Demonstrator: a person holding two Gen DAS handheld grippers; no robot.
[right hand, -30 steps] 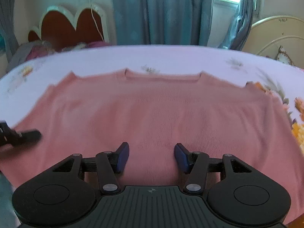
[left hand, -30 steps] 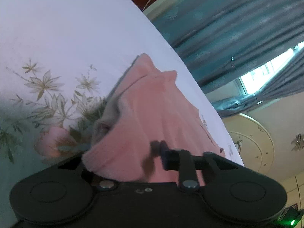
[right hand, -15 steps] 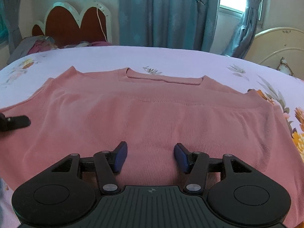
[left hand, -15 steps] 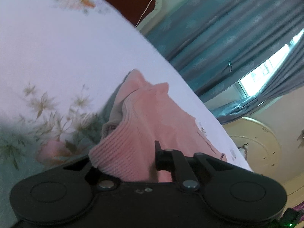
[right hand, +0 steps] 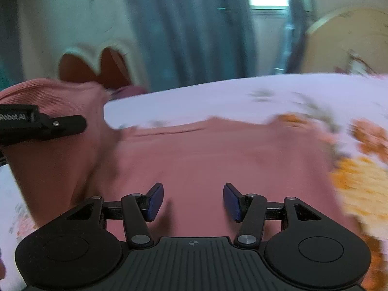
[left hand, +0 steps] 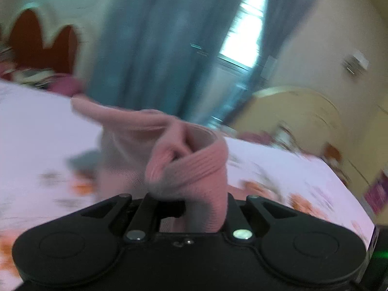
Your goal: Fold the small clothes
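Left wrist view: our left tool (left hand: 186, 208) clamps the pink sweater's (left hand: 189, 167) lifted edge; right tool (right hand: 192, 202) apart; folding barely begun.

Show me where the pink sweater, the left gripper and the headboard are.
pink sweater (right hand: 218, 155): right wrist view, flat body panel lying on the bed.
left gripper (right hand: 72, 123): right wrist view, tip of the black fingers clamped on the lifted sweater edge.
headboard (right hand: 97, 65): right wrist view, reddish scalloped panel.
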